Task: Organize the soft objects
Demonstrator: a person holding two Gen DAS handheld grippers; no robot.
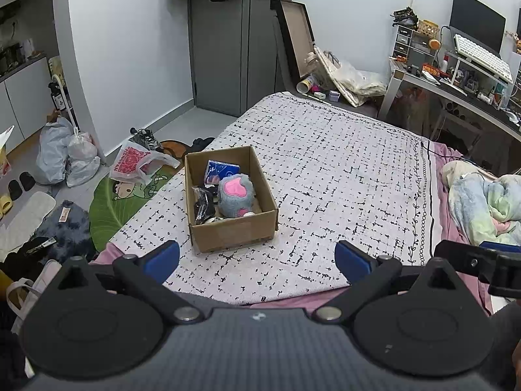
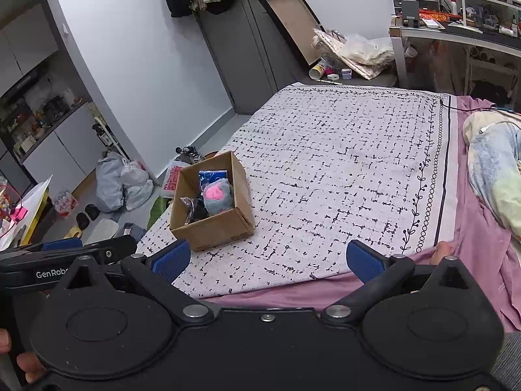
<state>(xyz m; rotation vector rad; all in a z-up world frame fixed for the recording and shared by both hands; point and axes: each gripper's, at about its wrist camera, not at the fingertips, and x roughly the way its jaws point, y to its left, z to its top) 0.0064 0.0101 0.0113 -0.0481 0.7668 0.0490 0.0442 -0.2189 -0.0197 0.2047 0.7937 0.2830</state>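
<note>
Left wrist view: one cardboard box [image 1: 232, 228] left of frame centre on the patterned blanket [image 1: 342, 179] holds one grey-and-pink plush paw [image 1: 235, 197], fluffy and rounded. Left gripper [image 1: 257, 259] and right gripper [image 2: 268, 259] both gape wide, empty.

**Colours and patterns on the bed and around it**

The blanket [image 1: 325, 169] is white with broken black dashes in a grid, edged by a black vine-and-loop border. Under it lies a mauve-pink sheet [image 2: 482, 228]. The cardboard box [image 1: 234, 231] is plain brown; inside, a grey plush toy [image 1: 234, 198] bears a bright pink patch, beside a dark blue packet [image 1: 221, 171] with pale print. The bundled quilt [image 1: 482, 202] is pastel blue, green and cream. Each hand-held gripper is black with blue fingers [image 1: 162, 257]. A green leaf-shaped mat [image 1: 110, 208] lies on the floor.
</note>
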